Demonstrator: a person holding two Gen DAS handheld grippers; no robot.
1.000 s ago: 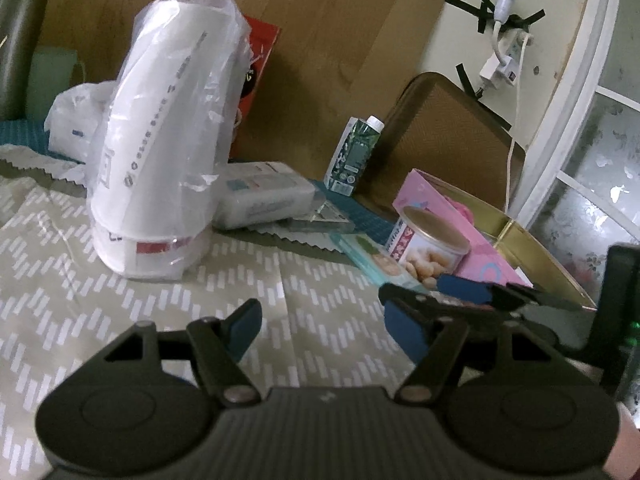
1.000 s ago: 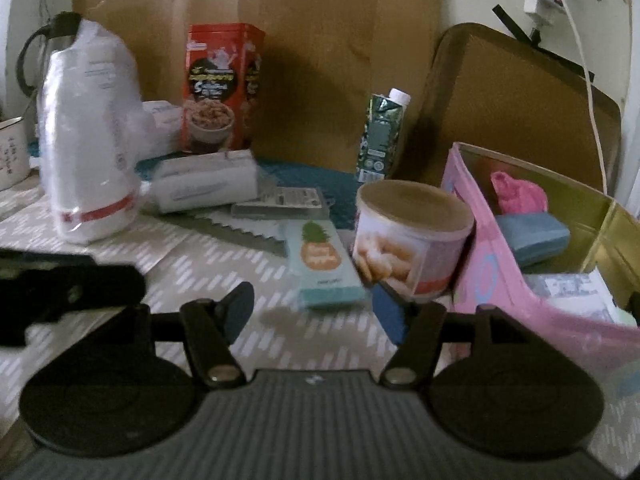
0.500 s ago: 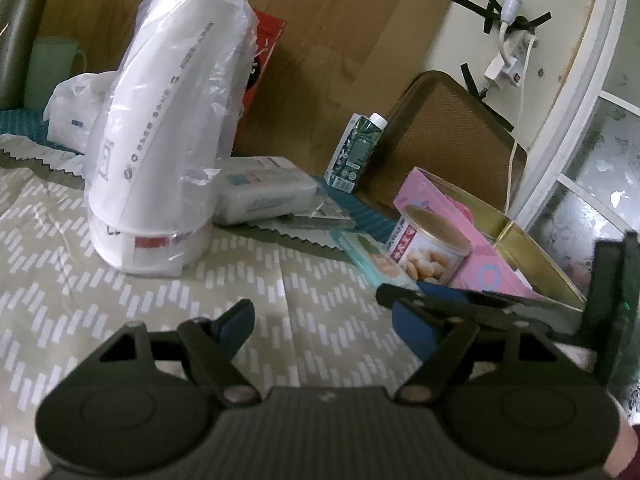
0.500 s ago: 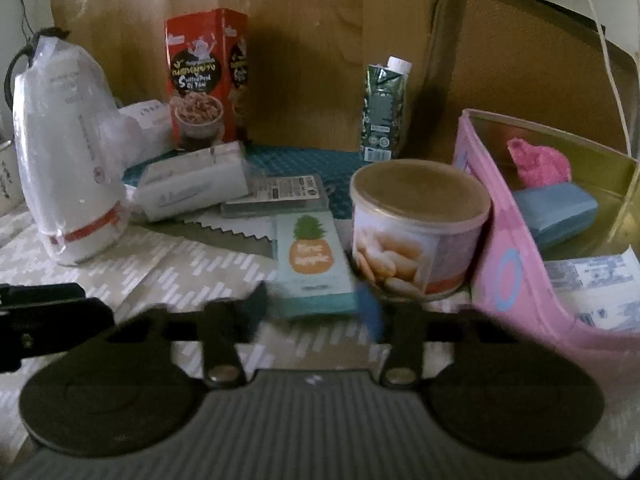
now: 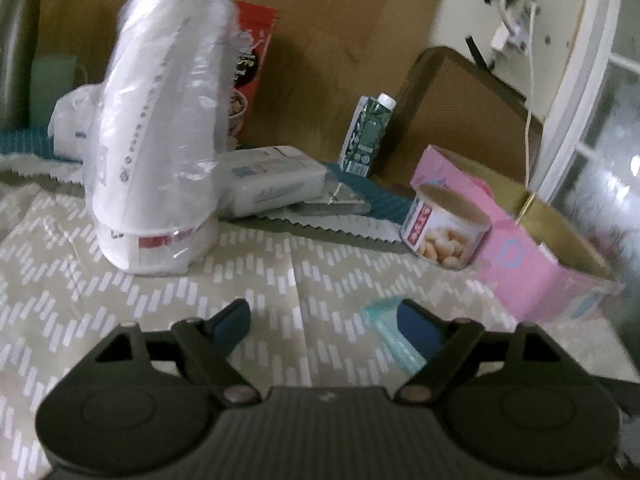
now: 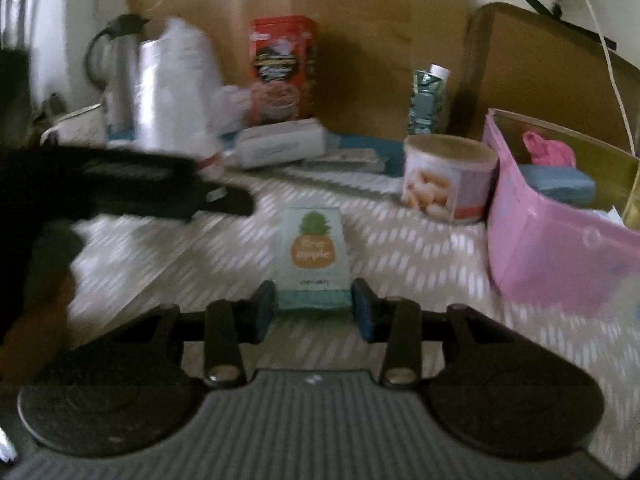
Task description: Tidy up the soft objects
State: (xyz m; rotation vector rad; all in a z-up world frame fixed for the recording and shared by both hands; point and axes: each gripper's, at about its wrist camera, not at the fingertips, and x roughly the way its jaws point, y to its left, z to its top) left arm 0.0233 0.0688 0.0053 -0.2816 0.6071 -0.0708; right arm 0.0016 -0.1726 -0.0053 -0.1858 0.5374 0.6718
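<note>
A teal pineapple tissue pack [image 6: 314, 256] is held off the table between the blue pads of my right gripper [image 6: 314, 308], which is shut on its near end. In the left wrist view the same pack [image 5: 390, 326] shows blurred beside my right fingertip there. My left gripper [image 5: 324, 322] is open and empty above the patterned cloth [image 5: 280, 276]. The pink box [image 6: 552, 240] stands to the right and holds a blue pack [image 6: 560, 184] and a pink soft item [image 6: 548, 150]. A white tissue pack [image 5: 268, 184] lies further back.
A bagged stack of white cups [image 5: 160, 152] stands at left. A round snack tin [image 6: 448, 176] sits next to the pink box. A green carton [image 6: 428, 100], a red box [image 6: 284, 68] and a kettle [image 6: 116, 76] stand along the back board.
My right gripper closed on the pineapple pack and pulled it back from beside the snack tin. The left gripper stayed open and shifted a little; the right gripper left its view.
</note>
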